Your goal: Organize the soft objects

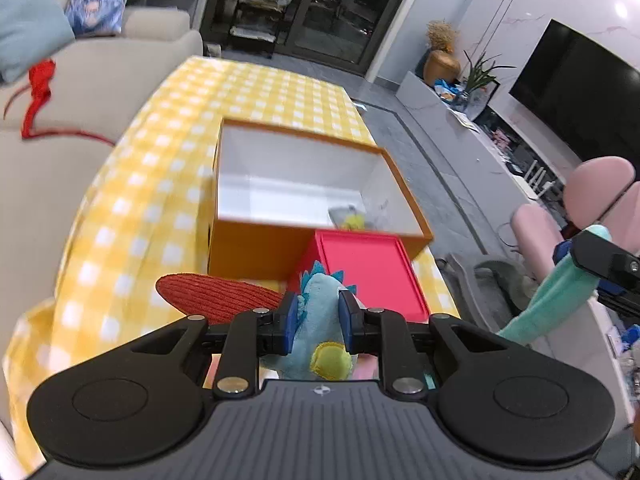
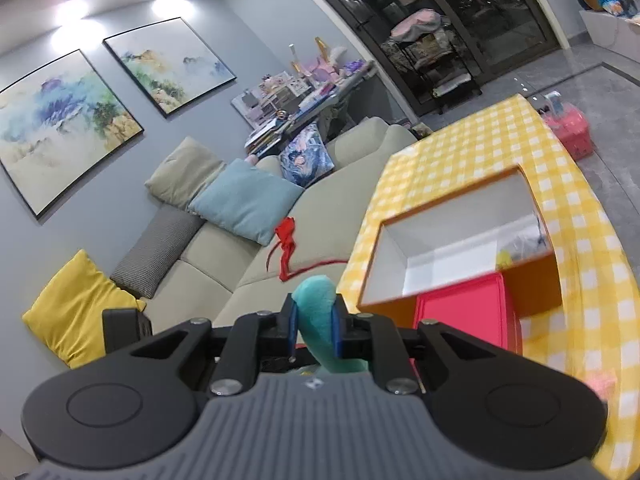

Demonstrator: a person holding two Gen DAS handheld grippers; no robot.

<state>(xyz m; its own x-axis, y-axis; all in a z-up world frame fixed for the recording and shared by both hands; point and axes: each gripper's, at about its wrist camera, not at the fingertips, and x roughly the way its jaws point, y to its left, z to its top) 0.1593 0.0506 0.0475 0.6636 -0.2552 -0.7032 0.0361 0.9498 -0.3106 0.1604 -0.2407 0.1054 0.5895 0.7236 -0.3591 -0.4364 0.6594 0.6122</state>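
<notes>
Clearly the table, with its yellow checked cloth, fills the middle of both views, and the sofa sits behind it at the upper left of the left wrist view. On the cloth stands the orange box, open at the top and white inside, in the centre of that view; something small and yellowish lies low in its right corner, too blurred to name. Just in front of the box, touching or nearly touching its near wall, is the pink lid, lying flat at centre right. A red knitted piece rests on the cloth at lower left of centre. The left gripper is clamped on a blue plush toy with teal spikes and a yellow patch, held at bottom centre. The right gripper is closed on a teal plush strip, which in the left wrist view hangs down at the right edge; whether it belongs to the same toy I cannot tell. The step in hand looks like carrying both soft pieces to the box. To do it well, I would keep both grips firm, clear the near wall and the lid, bring the hands over the white interior together so nothing stretches, and release low inside.
</notes>
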